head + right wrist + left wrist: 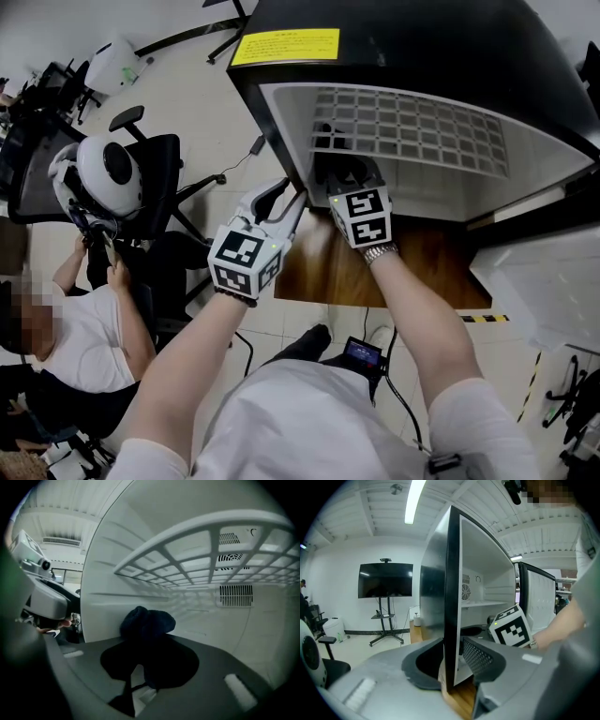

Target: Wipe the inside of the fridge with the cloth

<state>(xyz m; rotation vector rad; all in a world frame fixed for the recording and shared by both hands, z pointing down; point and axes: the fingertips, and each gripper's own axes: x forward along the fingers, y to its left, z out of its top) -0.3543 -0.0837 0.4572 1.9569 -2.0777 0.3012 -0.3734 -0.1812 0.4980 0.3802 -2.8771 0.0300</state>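
Right gripper [143,660] is closed on the dark blue cloth [147,622], which is bunched between its jaws and held low at the left inner wall [112,573] of the fridge [422,56], under the wire shelf [197,557]. Left gripper [452,665] is set over the front edge of the side panel [452,573], with one jaw on each face; the pads seem to be pressed on it.

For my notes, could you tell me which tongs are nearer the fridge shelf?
Right. The right tongs, holding the cloth, are inside under the shelf; the left tongs clamp the fridge's side wall.
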